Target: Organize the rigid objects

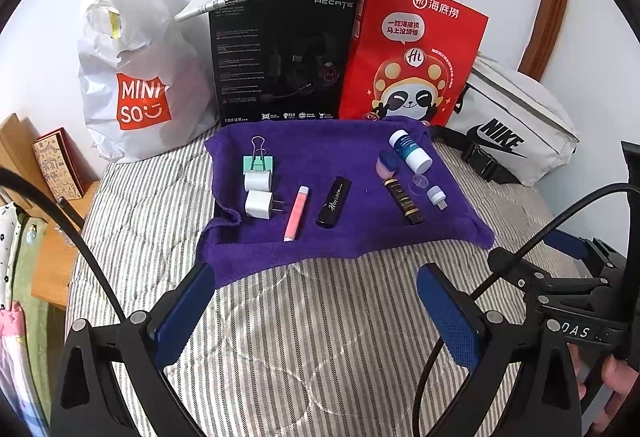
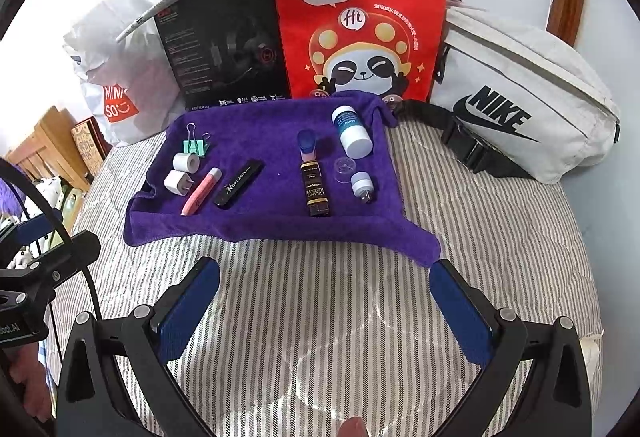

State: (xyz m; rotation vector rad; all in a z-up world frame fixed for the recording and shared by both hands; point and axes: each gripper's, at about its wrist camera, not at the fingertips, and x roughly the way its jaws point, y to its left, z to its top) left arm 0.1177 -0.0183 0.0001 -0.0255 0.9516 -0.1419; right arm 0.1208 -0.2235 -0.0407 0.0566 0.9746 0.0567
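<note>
- The left gripper point(image 1: 316, 301) hangs over the striped bedcover point(image 1: 340, 317) with its blue pads spread wide and nothing between them; the right gripper point(image 2: 326, 301) does the same, just short of the near edge of the purple towel point(image 2: 276, 229). Both seem parked there to keep every item in view before a pick.
- The rigid objects lie on the towel, which likely serves as a work mat so small parts do not sink into the quilt.
- On the left sit a green binder clip point(image 1: 258, 162) and two white plug adapters point(image 1: 260, 203), then a pink tube point(image 1: 296, 213) and a black Horizon case point(image 1: 334, 202), apart from one another.
- On the right a white bottle point(image 2: 351, 131) lies on its side, near a dark Grand Reserve stick point(image 2: 316, 189), a blue-capped item point(image 2: 307, 143) and a small white adapter point(image 2: 362, 184) (the clear disc beside it may be a cap; too faint to tell).
- Bags and a box behind, the red paper bag point(image 2: 360, 17) among them, lean upright against the wall as a backstop.
</note>
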